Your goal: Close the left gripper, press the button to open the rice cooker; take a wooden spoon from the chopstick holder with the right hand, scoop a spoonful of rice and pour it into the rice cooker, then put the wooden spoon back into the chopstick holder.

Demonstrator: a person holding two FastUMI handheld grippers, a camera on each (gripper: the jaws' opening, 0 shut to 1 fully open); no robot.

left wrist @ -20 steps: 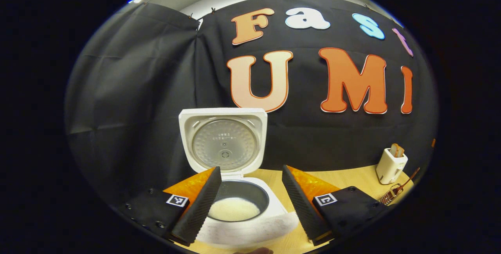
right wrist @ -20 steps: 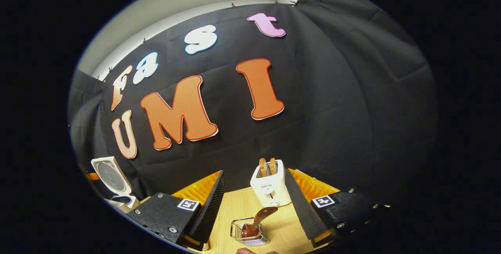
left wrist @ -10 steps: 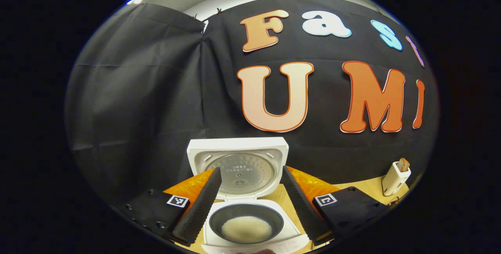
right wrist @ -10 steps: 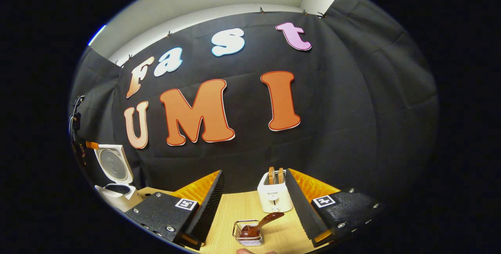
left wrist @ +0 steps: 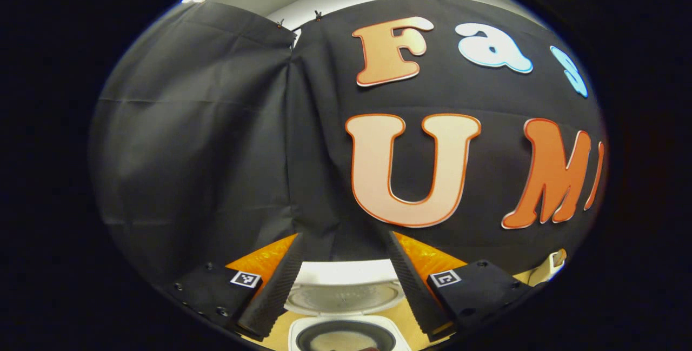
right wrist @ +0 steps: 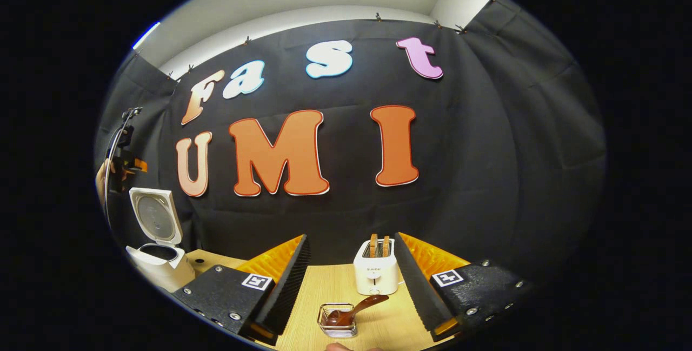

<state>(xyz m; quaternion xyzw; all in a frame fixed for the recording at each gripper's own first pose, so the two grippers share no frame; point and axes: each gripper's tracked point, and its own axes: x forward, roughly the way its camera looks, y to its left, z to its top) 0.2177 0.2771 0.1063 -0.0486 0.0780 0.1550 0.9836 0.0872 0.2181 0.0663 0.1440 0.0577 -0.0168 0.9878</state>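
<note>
Standing by the booth, I see the right tongs [right wrist: 351, 280] spread wide and holding nothing, hanging above the desk [right wrist: 319, 291] with the wooden spoon [right wrist: 354, 308] lying in the gap ahead of them. The spoon rests in the chopstick holder [right wrist: 336, 328], a small wire basket near the desk's front edge; its dark bowl sits down inside the basket and its handle slants up and out over the rim toward the right. Just behind the holder stands a white toaster [right wrist: 376, 274] with two slices in its slots, close to the desk's back edge.

I judge the spoon to be light and stiff, with a smooth, glossy finish that may slip between the pads, so a firm pinch partway along the free handle, clear of the basket wire, looks the sensible place to take it. The wire holder seems light too and could drag along if the spoon snags on the way out.

The rice cooker [right wrist: 157, 264] sits at the desk's far left end, lid [right wrist: 155, 217] raised upright, so the button step looks done. In the left gripper view the left tongs [left wrist: 341, 280] are also wide apart and empty, poised above the cooker's open pot [left wrist: 340, 336], whose contents I cannot make out clearly.
</note>
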